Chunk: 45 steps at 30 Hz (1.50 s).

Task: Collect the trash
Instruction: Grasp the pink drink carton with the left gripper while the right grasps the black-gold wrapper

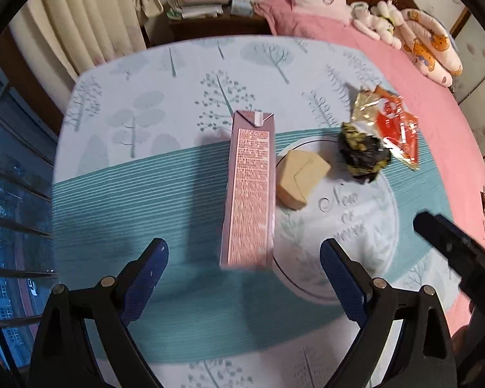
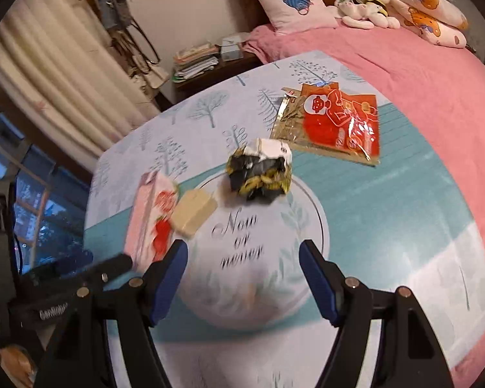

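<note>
The table (image 1: 177, 174) has free cloth near its front edge. The pink carton (image 1: 249, 190) lies between the spread left gripper (image 1: 244, 258); cardboard box (image 1: 302, 177) touches it. The right gripper (image 2: 244, 268), spread, faces the crumpled wrapper (image 2: 260, 169).

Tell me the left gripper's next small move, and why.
Probably ease the left gripper forward and close on the pink carton: its jaws stand open and empty, and the carton lies lengthwise between them, near end just ahead of the fingertips.
</note>
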Available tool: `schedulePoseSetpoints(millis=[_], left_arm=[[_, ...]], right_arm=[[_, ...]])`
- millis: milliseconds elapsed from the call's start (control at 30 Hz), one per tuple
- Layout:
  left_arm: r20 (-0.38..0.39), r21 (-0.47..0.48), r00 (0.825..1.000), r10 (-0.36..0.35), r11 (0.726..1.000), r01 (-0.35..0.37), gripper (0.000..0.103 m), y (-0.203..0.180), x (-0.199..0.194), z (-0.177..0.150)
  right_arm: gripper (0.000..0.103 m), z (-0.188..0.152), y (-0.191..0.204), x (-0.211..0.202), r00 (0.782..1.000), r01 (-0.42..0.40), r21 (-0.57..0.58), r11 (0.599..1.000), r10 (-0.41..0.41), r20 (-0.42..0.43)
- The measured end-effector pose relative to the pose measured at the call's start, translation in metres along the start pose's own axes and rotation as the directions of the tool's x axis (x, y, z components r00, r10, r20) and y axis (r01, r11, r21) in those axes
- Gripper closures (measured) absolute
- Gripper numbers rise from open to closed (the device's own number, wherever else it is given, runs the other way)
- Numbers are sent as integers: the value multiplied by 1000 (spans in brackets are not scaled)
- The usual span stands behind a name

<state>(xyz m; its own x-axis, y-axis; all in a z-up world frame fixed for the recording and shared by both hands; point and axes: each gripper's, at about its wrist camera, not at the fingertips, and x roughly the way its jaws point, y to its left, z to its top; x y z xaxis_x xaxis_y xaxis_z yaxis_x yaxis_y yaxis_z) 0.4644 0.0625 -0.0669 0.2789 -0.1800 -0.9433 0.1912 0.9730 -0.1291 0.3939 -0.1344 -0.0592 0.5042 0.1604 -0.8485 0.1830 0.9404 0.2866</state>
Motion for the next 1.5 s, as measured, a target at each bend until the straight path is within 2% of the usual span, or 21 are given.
schedulePoseSetpoints(millis=[200,467,633,700,733,833,1033,1300,1500], left_arm=[[-52,9,999,11,1000,-11,11,2,36,14],[-118,6,993,-16,1000,17,40,6,67,32],[-128,23,992,-23,999,26,65,4,75,36],[-124,25,992,-28,999,31,65,4,74,35],[-120,21,992,-29,999,32,66,4,74,34],[-109,16,994,-28,999,30,66,4,69,32],[-78,13,997,-21,1000,22,66,0,48,25],[-6,3,1000,-15,1000,15,66,-16,-5,1],[60,-25,998,-7,1000,8,66,-28,-58,-34]], right_arm=[[31,31,5,39,999,47,-8,999,-47,-12],[31,58,5,81,992,121,-32,992,-123,-43],[31,63,5,97,990,129,-51,990,-132,-49],[32,63,6,99,991,127,-58,990,-130,-35],[37,62,7,99,991,125,-70,990,-128,-36],[41,58,10,98,993,109,-96,989,-113,-38],[43,49,10,82,997,69,-98,993,-72,-30],[43,33,6,27,1000,-10,-73,997,12,24],[43,8,-2,-22,996,-77,-92,993,81,46]])
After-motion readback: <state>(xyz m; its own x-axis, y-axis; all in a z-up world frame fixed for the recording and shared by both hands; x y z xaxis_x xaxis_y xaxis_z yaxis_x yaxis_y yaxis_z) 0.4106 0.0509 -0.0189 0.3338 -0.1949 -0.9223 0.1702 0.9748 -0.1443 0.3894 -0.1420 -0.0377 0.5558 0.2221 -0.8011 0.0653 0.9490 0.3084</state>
